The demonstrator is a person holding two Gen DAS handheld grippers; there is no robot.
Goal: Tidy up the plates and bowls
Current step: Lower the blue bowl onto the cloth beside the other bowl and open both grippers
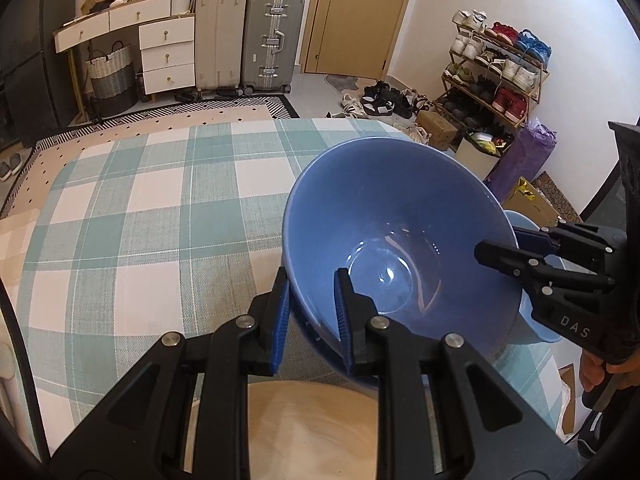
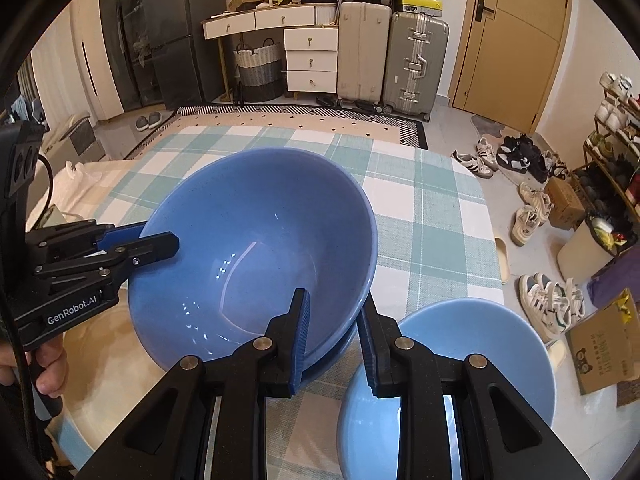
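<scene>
Both grippers pinch the rim of the same bowl (image 1: 384,232), a deep blue one, from opposite sides. The left gripper (image 1: 312,308) has one finger inside the wall and one outside, its blue pads (image 1: 341,304) pressed onto the near rim. The right gripper (image 2: 334,334) grips the rim in the same way, one pad (image 2: 303,332) inside the bowl and the other outside against the wall. In the left wrist view the right gripper (image 1: 500,258) comes in from the right edge, closed on the far right rim; in the right wrist view the left gripper (image 2: 160,246) reaches in from the left, closed on the rim there.

The bowl sits tilted, its mouth turned toward the cameras, and beneath its lower edge the rim of a second blue bowl (image 2: 336,356) shows (whether the two touch I cannot tell). Both are over the worktop (image 1: 160,208), which is covered in a teal and white checked cloth. A paler blue bowl (image 2: 500,344) stands upright on the cloth just beside the right gripper. A pale beige plate (image 1: 312,432) lies at the near edge under the left gripper.

A hand (image 2: 44,372) holds the left gripper's handle.
</scene>
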